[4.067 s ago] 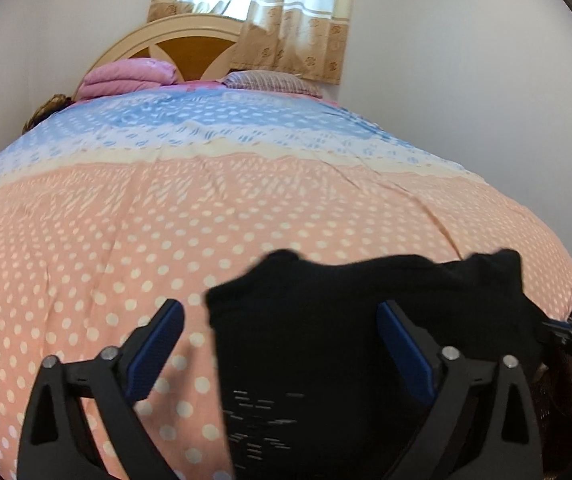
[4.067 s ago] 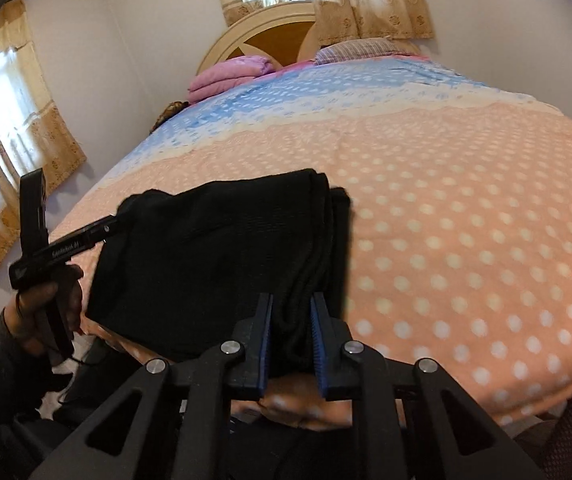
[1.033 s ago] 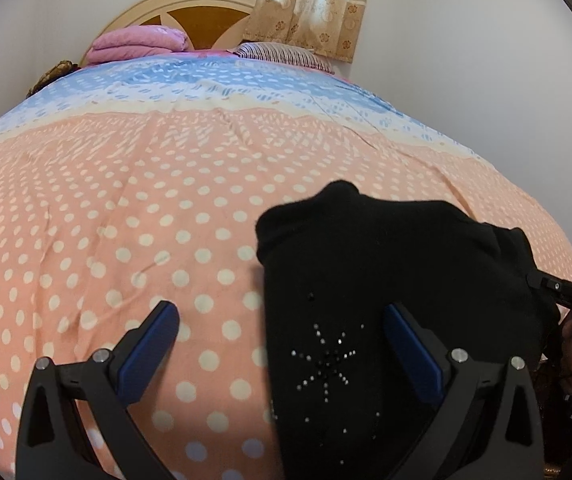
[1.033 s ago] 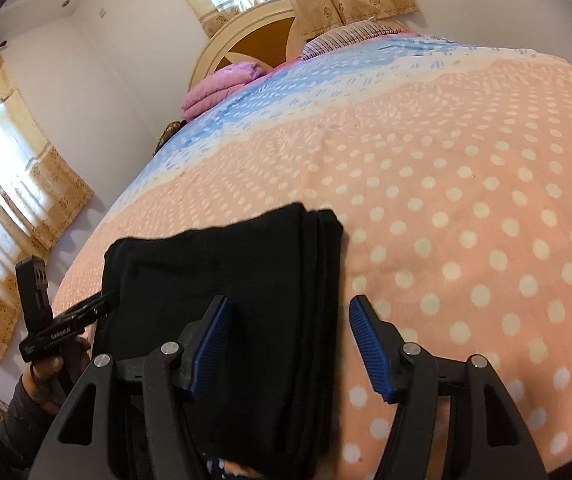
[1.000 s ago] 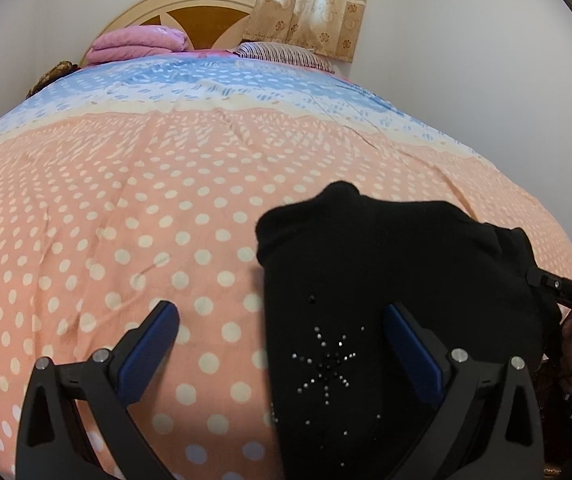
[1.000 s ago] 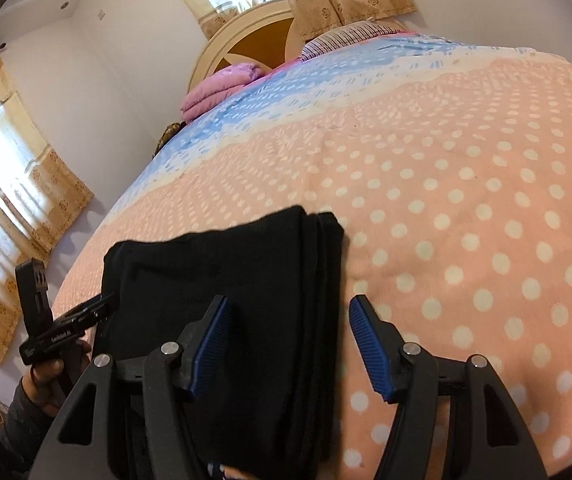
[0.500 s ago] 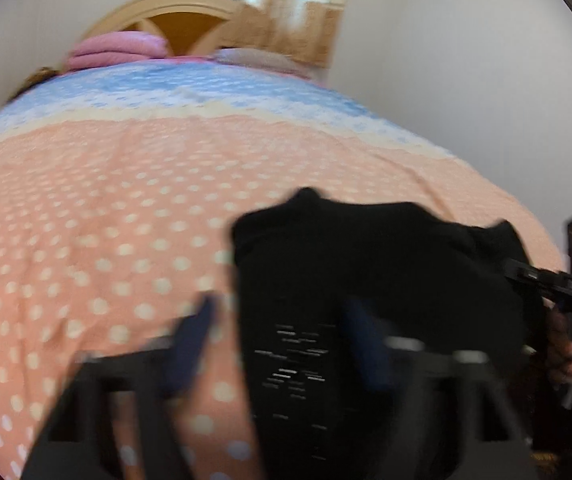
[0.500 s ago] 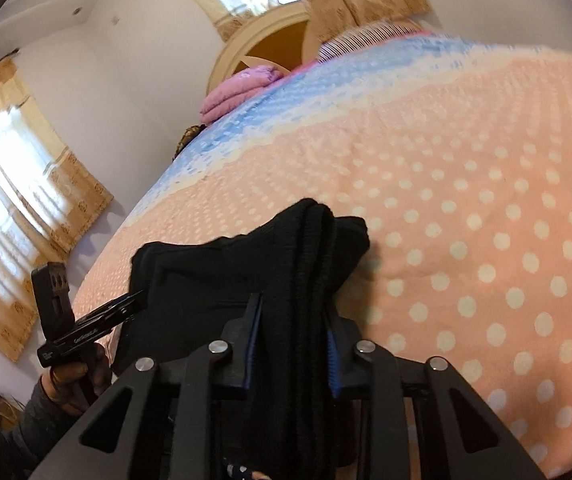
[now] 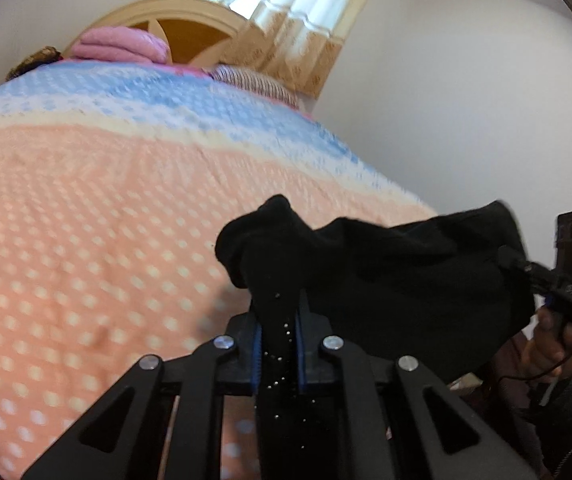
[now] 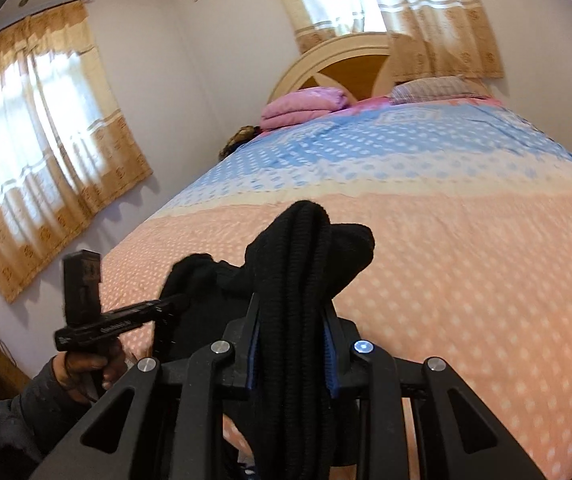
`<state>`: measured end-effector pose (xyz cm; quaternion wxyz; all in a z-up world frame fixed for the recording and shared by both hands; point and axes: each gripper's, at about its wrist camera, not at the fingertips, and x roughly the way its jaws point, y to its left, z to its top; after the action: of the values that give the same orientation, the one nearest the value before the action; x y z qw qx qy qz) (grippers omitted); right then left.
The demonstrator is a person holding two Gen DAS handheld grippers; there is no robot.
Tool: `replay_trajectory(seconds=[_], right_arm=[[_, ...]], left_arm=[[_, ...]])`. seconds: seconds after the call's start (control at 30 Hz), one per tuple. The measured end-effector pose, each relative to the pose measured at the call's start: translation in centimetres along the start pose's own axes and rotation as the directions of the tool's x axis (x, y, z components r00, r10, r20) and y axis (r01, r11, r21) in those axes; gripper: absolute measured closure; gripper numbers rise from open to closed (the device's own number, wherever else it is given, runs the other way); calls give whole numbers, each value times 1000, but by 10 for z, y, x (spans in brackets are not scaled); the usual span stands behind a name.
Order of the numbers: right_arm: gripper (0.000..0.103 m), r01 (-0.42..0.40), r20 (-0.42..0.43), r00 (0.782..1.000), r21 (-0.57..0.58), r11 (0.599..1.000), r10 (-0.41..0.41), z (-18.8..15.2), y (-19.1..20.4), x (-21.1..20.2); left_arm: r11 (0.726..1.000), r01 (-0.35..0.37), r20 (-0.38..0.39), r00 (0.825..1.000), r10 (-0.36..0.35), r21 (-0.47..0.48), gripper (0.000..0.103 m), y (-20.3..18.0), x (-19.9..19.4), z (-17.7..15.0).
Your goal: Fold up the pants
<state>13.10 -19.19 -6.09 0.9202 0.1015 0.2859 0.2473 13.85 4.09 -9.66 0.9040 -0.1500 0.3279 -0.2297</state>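
Note:
The folded black pants [image 9: 386, 264] hang between my two grippers, lifted off the near edge of the bed. My left gripper [image 9: 279, 320] is shut on the left end of the bundle, where small sparkly studs show. My right gripper [image 10: 292, 320] is shut on the thick ribbed right end of the pants [image 10: 298, 264]. In the left wrist view the right gripper [image 9: 566, 288] shows at the far right; in the right wrist view the left gripper [image 10: 97, 320] shows at the lower left, held in a hand.
The bed has a polka-dot quilt, peach near me [image 10: 466, 280] and blue farther off [image 10: 386, 148]. A folded pink blanket [image 10: 306, 108] and a striped pillow [image 10: 434, 88] lie by the wooden headboard [image 10: 350, 68]. Curtained windows are on the left and back walls.
Both grippers were open over the pants lying on the bed one second ago. They have closed on the two ends and lifted the bundle up off the quilt.

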Motion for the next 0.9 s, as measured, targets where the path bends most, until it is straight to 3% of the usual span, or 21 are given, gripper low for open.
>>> replay_trajectory(seconds=[0.23, 0.37, 0.5, 0.6, 0.67, 0.73, 0.8, 0.9], right_arm=[[77, -124, -81, 989, -1, 992, 123, 44, 24, 89], [77, -182, -130, 976, -32, 983, 176, 58, 60, 157], [77, -230, -184, 959, -54, 972, 217, 59, 98, 218], [77, -239, -200, 955, -72, 968, 221, 54, 111, 254], [77, -229, -216, 953, -60, 972, 211, 51, 110, 274], [76, -220, -256, 944, -15, 975, 209, 48, 101, 293], [70, -198, -284, 937, 52, 979, 204, 42, 83, 306], [53, -190, -319, 918, 172, 967, 237, 33, 51, 311]], left_arm=[[993, -108, 109, 988, 112, -39, 90, 48, -61, 18], [971, -224, 134, 963, 233, -84, 90, 90, -86, 20], [932, -342, 137, 924, 357, -121, 90, 131, -97, 20], [905, -407, 125, 898, 421, -122, 90, 154, -93, 17], [892, -433, 86, 891, 445, -128, 90, 171, -80, 14], [886, -440, 57, 890, 451, -147, 86, 182, -69, 9], [868, -472, 35, 876, 482, -152, 66, 188, -58, 4], [847, -507, 36, 854, 518, -161, 56, 192, -54, -4]])
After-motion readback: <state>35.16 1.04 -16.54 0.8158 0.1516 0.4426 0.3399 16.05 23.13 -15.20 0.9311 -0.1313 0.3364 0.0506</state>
